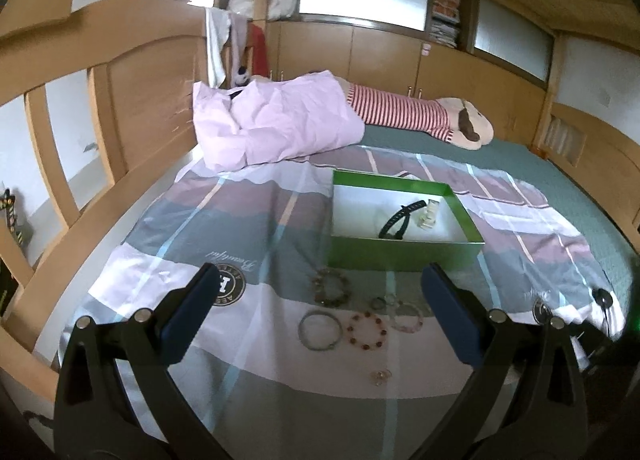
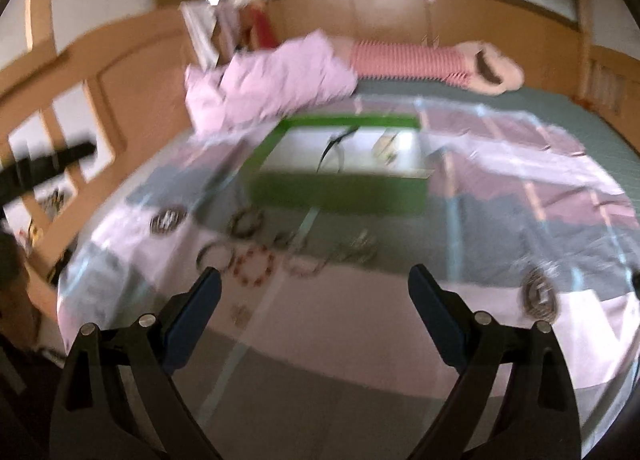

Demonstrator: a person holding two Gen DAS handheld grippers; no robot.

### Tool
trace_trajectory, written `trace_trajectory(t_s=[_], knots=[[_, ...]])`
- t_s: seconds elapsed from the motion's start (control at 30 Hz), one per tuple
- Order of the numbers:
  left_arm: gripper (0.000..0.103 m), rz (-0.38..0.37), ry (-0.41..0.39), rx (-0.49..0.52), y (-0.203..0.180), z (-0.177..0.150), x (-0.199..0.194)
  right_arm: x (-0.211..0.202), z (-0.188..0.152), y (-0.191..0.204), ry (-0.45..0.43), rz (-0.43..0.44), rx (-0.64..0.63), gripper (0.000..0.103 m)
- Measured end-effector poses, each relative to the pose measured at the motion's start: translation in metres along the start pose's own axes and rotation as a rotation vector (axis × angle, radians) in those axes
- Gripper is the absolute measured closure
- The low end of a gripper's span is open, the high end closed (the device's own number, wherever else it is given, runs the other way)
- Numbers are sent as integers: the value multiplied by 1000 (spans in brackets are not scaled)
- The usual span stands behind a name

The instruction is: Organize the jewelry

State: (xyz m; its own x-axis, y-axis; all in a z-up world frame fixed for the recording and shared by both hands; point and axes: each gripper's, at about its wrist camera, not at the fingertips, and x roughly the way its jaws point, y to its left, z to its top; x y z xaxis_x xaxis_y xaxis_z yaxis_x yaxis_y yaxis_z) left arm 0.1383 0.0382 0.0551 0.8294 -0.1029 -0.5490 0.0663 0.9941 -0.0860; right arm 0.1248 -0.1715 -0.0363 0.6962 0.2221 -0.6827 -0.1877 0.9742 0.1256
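A green box [image 1: 404, 256] with a white inside sits on the bed sheet and holds a black hair clip [image 1: 394, 222] and a small clear item [image 1: 427, 216]. In front of it lie several bracelets: a dark beaded one [image 1: 330, 287], a grey bangle [image 1: 320, 330], a red beaded one [image 1: 367, 331], a pink one [image 1: 407, 316], and small earrings [image 1: 380, 377]. My left gripper [image 1: 320, 296] is open and empty above them. My right gripper [image 2: 316, 292] is open and empty; its view is blurred, showing the box [image 2: 340, 188] and the red bracelet [image 2: 254, 263].
A pink pillow [image 1: 276, 124] and a striped plush toy [image 1: 424, 116] lie at the far side of the bed. A wooden headboard [image 1: 100, 100] runs along the left. Wooden cabinets [image 1: 380, 56] stand behind. A dark object [image 1: 600, 300] sits at the right edge.
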Motion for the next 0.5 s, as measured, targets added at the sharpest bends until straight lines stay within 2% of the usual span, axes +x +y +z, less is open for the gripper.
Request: trace_trajectory(t_s=[0.03, 0.1, 0.2, 0.27, 0.4, 0.5], knots=[[4, 2, 1, -6, 2, 1, 0, 8, -3, 6, 23, 5, -21, 13], [4, 3, 4, -17, 6, 2, 2, 34, -13, 30, 82, 24, -99, 23], [4, -4, 6, -34, 9, 5, 3, 58, -20, 50, 117, 35, -157, 33], [4, -4, 3, -37, 10, 5, 2, 75, -25, 56, 157, 53, -143, 35], [4, -7, 11, -44, 14, 5, 4, 100, -29, 61, 210, 59, -124, 53], [4, -9, 16, -44, 17, 5, 4, 115, -30, 63, 242, 47, -110, 57]])
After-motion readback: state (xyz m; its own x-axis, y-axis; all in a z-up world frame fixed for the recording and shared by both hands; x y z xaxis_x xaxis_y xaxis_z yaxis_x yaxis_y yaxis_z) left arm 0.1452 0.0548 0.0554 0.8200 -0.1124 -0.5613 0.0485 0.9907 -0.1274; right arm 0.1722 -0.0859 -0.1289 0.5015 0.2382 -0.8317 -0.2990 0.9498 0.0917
